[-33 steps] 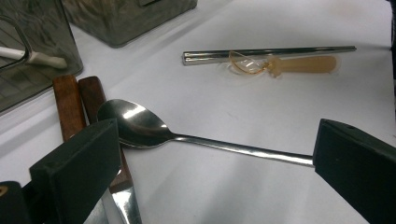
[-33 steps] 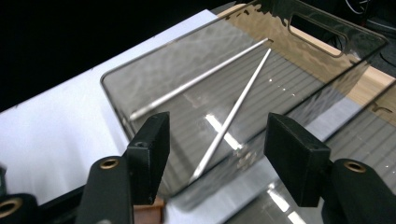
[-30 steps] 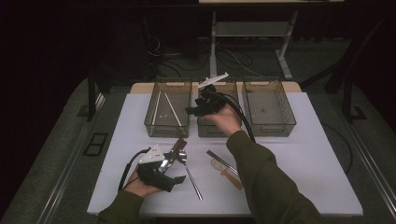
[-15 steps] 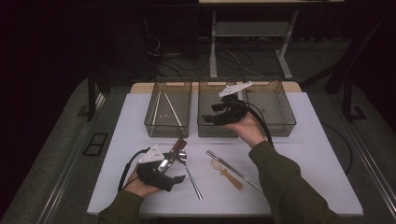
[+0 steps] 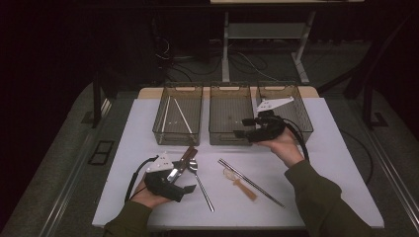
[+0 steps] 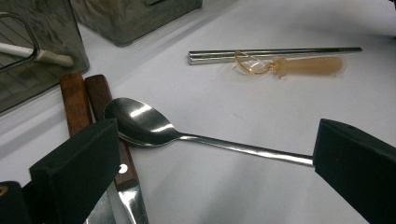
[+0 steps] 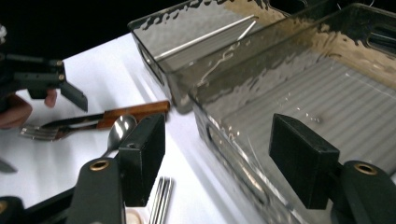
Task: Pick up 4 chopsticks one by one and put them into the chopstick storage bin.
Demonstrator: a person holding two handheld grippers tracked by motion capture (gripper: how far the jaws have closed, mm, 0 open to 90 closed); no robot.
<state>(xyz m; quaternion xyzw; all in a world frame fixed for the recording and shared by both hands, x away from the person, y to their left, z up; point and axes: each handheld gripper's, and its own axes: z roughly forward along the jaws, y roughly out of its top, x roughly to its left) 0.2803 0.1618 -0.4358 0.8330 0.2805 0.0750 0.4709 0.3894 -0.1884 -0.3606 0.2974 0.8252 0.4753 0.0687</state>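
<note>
My left gripper (image 5: 184, 178) rests near the table's front left, open. In the left gripper view (image 6: 215, 172) a steel spoon (image 6: 140, 123) lies on the table between its jaws, with no pad pressing on it. Two wooden-handled pieces of cutlery (image 6: 88, 102) lie beside the left jaw. My right gripper (image 5: 240, 127) hovers at the front right corner of the middle clear bin (image 5: 230, 94). Seen in the right gripper view (image 7: 219, 158), it is open with nothing between the jaws, above the bin's front wall (image 7: 233, 144).
Three clear bins stand in a row at the back; the left bin (image 5: 179, 129) holds white chopsticks (image 5: 182, 117). Metal chopsticks (image 5: 249, 181) and a beige-handled utensil (image 5: 239, 183) lie on the white table (image 5: 336, 187) between the hands.
My right gripper has moved to the right and toward the person, from over the middle bin to that bin's front right corner. The left gripper has stayed put.
</note>
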